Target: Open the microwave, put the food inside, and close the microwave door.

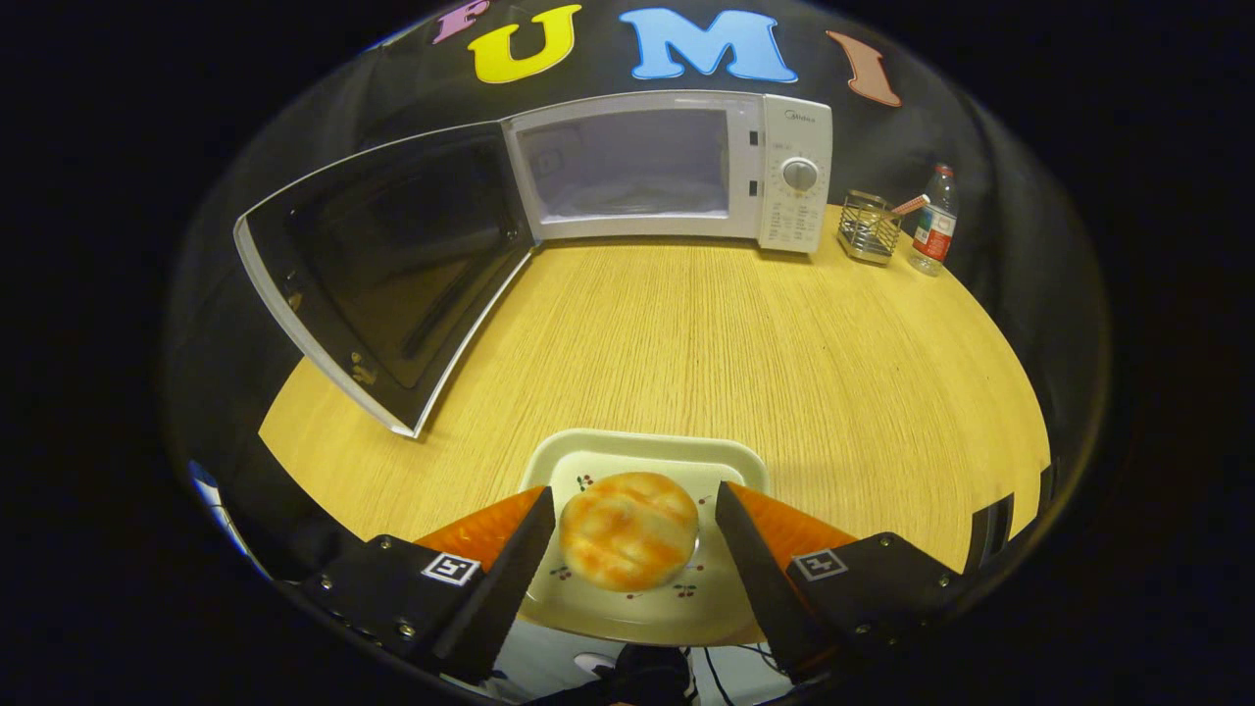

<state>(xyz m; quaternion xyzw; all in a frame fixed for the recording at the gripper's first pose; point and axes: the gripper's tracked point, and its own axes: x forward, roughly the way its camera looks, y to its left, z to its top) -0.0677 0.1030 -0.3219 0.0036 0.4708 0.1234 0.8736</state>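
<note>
A round, golden toasted bun (627, 529) lies on a pale square plate with small cherry prints (642, 453), at the near edge of the wooden table (745, 343). My gripper (635, 515) is open. Its fingers stand over the plate's left and right sides with the bun between them. The left finger is almost at the bun and the right one stands a little off it. Beyond them, at the back of the table, is the white microwave (794, 176). Its door (392, 265) is swung wide open to the left and the cavity (627, 162) shows nothing inside.
To the right of the microwave stand a wire holder (869, 227) and a plastic bottle with a red label (934, 221). The open door reaches out over the left part of the table. Bare wood lies between the plate and the microwave.
</note>
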